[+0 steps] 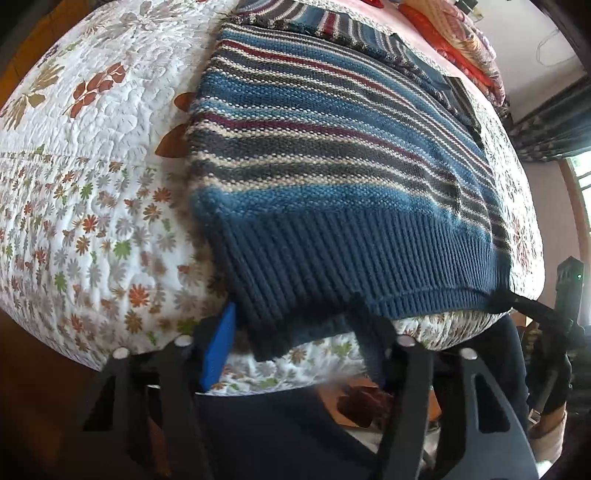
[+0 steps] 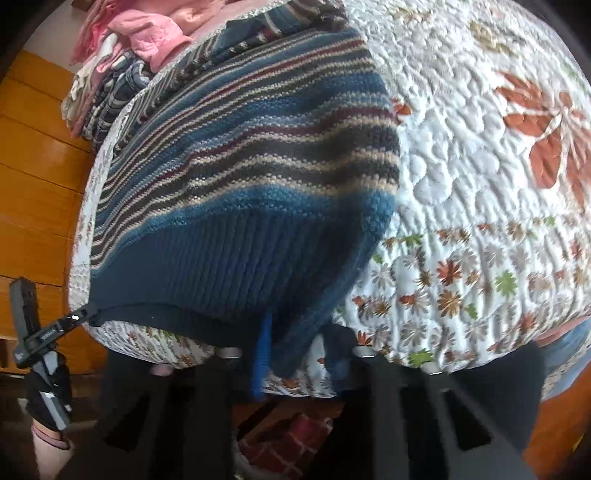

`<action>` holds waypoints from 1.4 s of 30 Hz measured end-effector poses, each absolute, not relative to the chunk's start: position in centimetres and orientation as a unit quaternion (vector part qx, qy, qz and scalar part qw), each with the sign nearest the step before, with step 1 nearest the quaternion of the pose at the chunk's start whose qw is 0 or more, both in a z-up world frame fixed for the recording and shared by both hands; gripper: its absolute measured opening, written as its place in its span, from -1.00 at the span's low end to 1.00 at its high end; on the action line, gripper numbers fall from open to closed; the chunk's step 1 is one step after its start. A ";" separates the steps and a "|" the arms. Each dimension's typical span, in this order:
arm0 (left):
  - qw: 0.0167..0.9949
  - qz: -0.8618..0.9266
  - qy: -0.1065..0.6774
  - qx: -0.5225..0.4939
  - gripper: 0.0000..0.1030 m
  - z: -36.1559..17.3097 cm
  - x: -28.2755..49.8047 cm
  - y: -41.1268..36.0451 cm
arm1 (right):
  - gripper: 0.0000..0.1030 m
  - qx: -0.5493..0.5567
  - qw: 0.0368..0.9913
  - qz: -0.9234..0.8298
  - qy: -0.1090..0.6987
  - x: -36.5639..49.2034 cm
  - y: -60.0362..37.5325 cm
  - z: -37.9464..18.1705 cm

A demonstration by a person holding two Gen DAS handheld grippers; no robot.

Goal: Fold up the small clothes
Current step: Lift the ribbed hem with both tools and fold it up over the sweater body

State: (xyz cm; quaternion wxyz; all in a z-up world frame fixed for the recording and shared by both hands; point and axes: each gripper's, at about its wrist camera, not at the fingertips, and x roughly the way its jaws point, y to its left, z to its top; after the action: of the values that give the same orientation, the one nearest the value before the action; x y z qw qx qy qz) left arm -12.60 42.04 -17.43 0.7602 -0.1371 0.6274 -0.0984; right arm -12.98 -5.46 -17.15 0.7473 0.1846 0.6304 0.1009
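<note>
Striped knit sweater (image 1: 332, 155) lies flat on the floral quilt (image 1: 92, 221). It fills the centre and right of the left wrist view, and the centre-left of the right wrist view (image 2: 240, 166). Stripes are blue, grey, cream and maroon. The dark blue ribbed hem (image 1: 351, 258) faces the cameras at the bed's near edge, and its corners hang slightly over that edge.

Left gripper (image 1: 295, 343): fingers spread wide at bottom centre of its view. The blue pad (image 1: 218, 354) shows on the left finger, and the hem corner drapes down between the fingers. Cannot tell for certain whether any fabric is pinched; the gap looks wide.

Right gripper (image 2: 295, 354): same picture. A blue pad edge (image 2: 262, 354) sits at bottom centre, the hem corner hangs into the gap, and the fingers stand apart.

Each gripper also shows in the other's view. The right one is at the far right edge of the left wrist view (image 1: 532, 306), tip at the hem corner. The left one is at lower left of the right wrist view (image 2: 85, 314), tip touching the opposite hem corner.

Sleeves are folded across the top of the sweater (image 1: 351, 29). A pile of pink and plaid clothes (image 2: 122, 55) sits upper left in the right wrist view. Orange-red fabric (image 1: 461, 48) sits upper right in the left wrist view. Wooden panelling (image 2: 37, 166) runs along the left edge.
</note>
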 end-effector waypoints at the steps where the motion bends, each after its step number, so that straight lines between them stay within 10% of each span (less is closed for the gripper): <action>1: 0.760 -0.097 0.627 -0.138 -0.35 -17.5 -12.5 42.0 | -0.74 0.187 0.747 0.102 0.629 -12.9 -5.5 -17.1; 7: 0.766 -0.091 0.607 -0.189 -0.80 -16.1 -11.7 43.5 | -0.81 0.225 0.756 0.119 0.603 -13.0 -6.0 -15.0; 29: 0.824 -0.104 0.515 -0.211 -0.82 -7.6 -9.3 44.7 | -0.83 0.305 0.767 0.145 0.546 -11.8 -8.6 -9.3; 42: 0.807 -0.073 0.530 -0.249 -0.72 -10.4 2.1 45.7 | -0.83 0.354 0.719 0.147 0.580 2.9 -10.0 -10.9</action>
State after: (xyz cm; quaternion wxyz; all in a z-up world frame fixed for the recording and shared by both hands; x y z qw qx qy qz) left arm 2.12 45.75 -10.41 0.8070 -0.2493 0.5303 -0.0727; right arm 2.88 -10.04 -10.87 0.7188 0.3543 0.5798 0.1471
